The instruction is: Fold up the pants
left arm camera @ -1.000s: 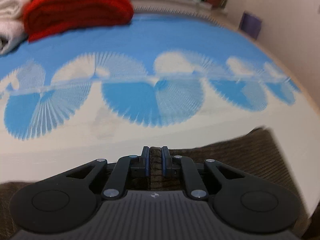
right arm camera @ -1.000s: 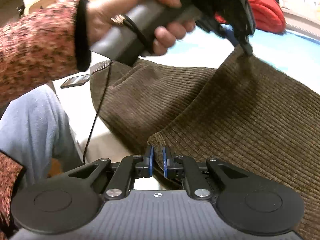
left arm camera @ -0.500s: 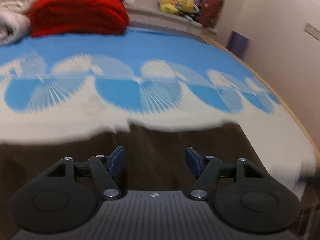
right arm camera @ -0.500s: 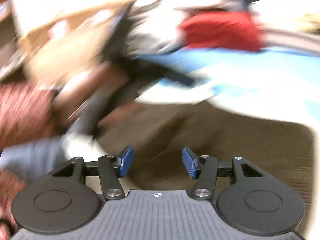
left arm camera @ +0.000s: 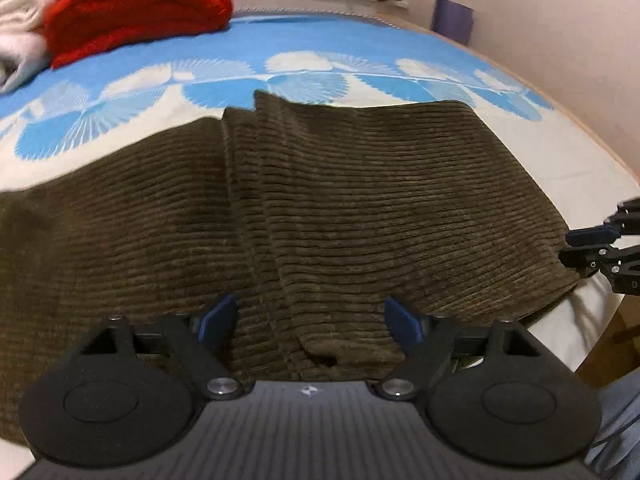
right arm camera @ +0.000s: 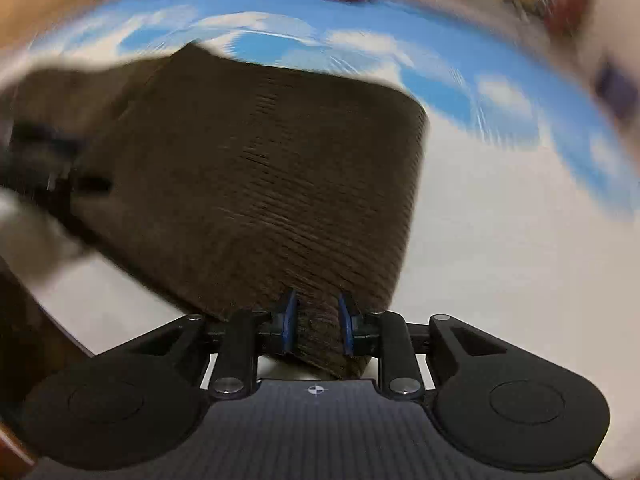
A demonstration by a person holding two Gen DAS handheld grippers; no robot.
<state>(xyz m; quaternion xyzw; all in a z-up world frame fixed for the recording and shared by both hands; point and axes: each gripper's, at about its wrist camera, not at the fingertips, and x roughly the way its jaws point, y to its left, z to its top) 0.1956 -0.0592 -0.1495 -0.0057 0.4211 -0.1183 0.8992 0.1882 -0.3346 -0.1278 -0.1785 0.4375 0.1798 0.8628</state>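
On the blue-and-white patterned bedspread (left arm camera: 328,46) we see the brown ribbed corduroy pants (left arm camera: 360,200) lying folded over. Our left gripper (left arm camera: 310,316) has just been opening; its jaws stand wide, cloth between but unpressed. Our right gripper (right arm camera: 317,326) has just been closing on a near corner, probably to start another fold; whether its pads press we cannot tell. No containers are visible.

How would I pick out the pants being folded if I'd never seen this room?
Find the bed with the blue-and-white fan-patterned cover. At its near, white end lie the pants, spread flat. They are dark olive-brown ribbed corduroy, unlike the bright red folded blanket and white towels at the far end.
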